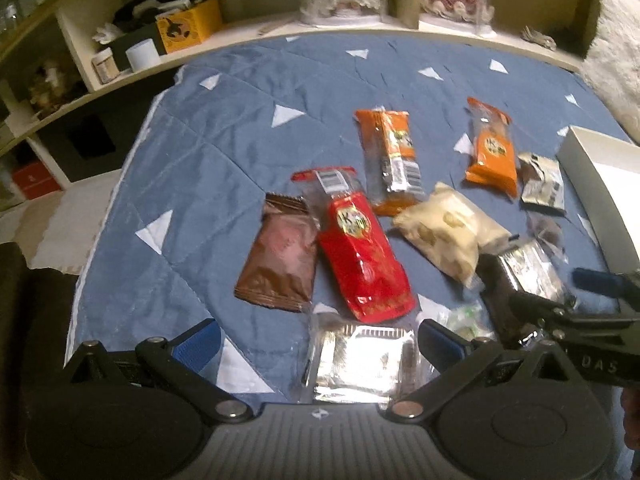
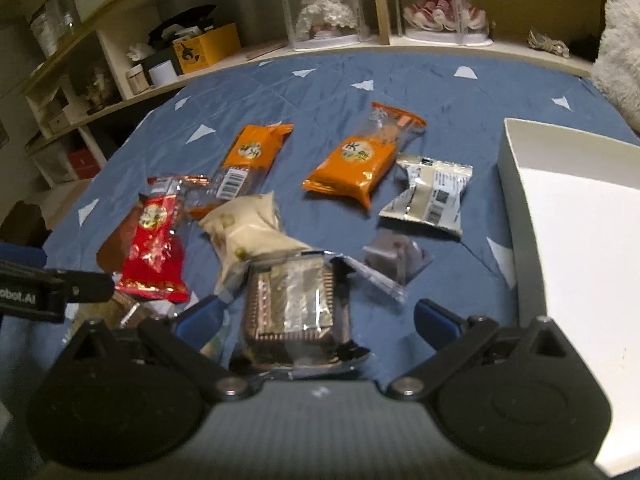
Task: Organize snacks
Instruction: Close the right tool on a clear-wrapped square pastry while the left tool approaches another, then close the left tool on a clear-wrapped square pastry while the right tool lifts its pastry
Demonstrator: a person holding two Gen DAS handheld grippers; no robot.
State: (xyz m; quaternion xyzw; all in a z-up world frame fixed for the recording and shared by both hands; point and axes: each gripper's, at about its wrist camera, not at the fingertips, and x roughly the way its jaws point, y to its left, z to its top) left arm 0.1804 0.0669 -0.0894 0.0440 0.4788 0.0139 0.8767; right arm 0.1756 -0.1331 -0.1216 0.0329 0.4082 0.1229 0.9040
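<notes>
Several wrapped snacks lie on a blue quilt [image 1: 224,160]. My left gripper [image 1: 320,340] is open, low over a silver foil packet [image 1: 360,360] that lies between its fingers. Ahead of it are a brown packet [image 1: 280,256], a red packet [image 1: 364,256], a cream packet [image 1: 444,232] and two orange packets [image 1: 392,156] [image 1: 492,152]. My right gripper [image 2: 318,318] is open around a foil-wrapped brown tray packet [image 2: 296,300] without touching it. Beyond it lie a small dark packet [image 2: 396,260] and a silver-white packet [image 2: 428,200]. An open white box [image 2: 580,220] sits at the right.
Cream shelves [image 2: 120,60] run along the far edge of the quilt, holding a yellow box [image 2: 208,48], jars and two dolls in clear cases [image 2: 324,4]. Something white and fluffy [image 2: 620,60] lies at the far right. The left gripper's body [image 2: 52,284] shows at the right view's left edge.
</notes>
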